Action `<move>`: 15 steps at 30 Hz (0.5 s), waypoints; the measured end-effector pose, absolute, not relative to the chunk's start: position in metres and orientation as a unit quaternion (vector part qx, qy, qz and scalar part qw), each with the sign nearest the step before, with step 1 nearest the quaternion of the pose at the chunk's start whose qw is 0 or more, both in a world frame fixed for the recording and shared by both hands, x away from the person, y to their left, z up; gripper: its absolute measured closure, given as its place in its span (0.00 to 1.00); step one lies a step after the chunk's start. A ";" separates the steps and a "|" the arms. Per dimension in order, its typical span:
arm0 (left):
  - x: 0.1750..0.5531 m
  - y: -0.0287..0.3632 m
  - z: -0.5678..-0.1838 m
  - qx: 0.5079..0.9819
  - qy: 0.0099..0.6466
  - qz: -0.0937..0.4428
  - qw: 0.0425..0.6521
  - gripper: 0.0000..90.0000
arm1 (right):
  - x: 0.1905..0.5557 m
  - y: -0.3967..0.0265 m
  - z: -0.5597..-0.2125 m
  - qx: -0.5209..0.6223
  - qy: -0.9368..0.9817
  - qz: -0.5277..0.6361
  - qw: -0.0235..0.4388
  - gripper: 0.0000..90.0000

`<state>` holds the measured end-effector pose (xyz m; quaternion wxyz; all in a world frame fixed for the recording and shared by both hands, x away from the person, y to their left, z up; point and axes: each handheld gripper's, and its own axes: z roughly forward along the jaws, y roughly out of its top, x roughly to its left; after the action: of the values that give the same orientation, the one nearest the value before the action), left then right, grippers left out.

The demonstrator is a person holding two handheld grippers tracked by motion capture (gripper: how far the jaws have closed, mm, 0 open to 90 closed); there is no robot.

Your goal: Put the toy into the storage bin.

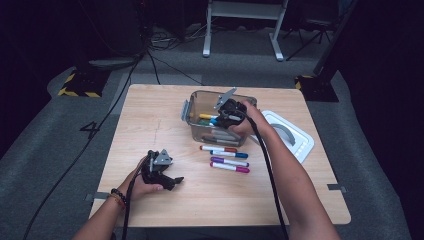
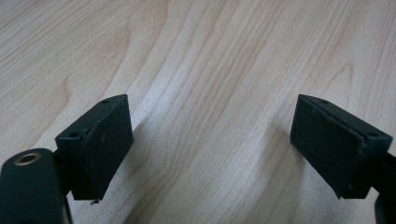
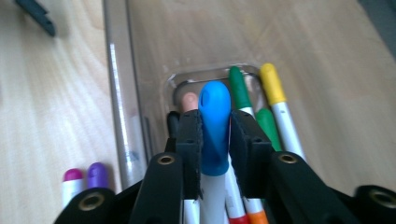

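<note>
My right gripper (image 1: 220,119) reaches into a clear plastic bin (image 1: 192,107) at the table's far middle. In the right gripper view its jaws (image 3: 215,119) are shut on the blue cap of a white marker (image 3: 214,100), which points into the bin's corner. Green (image 3: 238,84), yellow (image 3: 272,84) and orange-tipped markers lie beside it in the bin. My left gripper (image 1: 175,181) rests low on the wooden table (image 1: 150,115) near the front left. In the left gripper view its jaws (image 2: 210,109) are open wide over bare wood.
Several capped markers lie in a row on the table in front of the bin: red (image 1: 218,149), blue (image 1: 229,154), purple (image 1: 229,161) and magenta (image 1: 230,168). A white lid (image 1: 300,140) lies to the right of the bin. Cables trail over the grey floor.
</note>
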<state>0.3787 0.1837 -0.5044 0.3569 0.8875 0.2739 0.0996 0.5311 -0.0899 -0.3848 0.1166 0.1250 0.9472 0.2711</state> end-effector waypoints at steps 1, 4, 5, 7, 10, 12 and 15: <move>0.379 0.184 -0.504 0.887 0.274 0.100 0.357 0.15 | 0.532 -0.090 -0.384 0.130 0.945 0.275 0.120 0.78; 0.379 0.184 -0.504 0.888 0.274 0.099 0.356 0.15 | 0.531 -0.091 -0.382 0.139 0.942 0.280 0.125 0.71; 0.379 0.184 -0.504 0.888 0.274 0.099 0.356 0.15 | 0.531 -0.092 -0.381 0.143 0.939 0.286 0.130 0.71; 0.379 0.184 -0.504 0.888 0.274 0.099 0.356 0.15 | 0.530 -0.096 -0.377 0.149 0.932 0.300 0.137 0.69; 0.379 0.184 -0.504 0.888 0.274 0.099 0.356 0.15 | 0.525 -0.105 -0.366 0.163 0.915 0.338 0.146 0.65; 0.379 0.184 -0.504 0.888 0.274 0.099 0.356 0.15 | 0.522 -0.108 -0.362 0.163 0.911 0.347 0.154 0.63; 0.379 0.184 -0.504 0.888 0.274 0.099 0.356 0.15 | 0.506 -0.125 -0.342 0.175 0.884 0.401 0.165 0.54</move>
<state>0.3788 0.1838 -0.5043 0.3563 0.8878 0.2739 0.0993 0.5060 -0.1249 -0.3421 0.1650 0.1755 0.8840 0.4008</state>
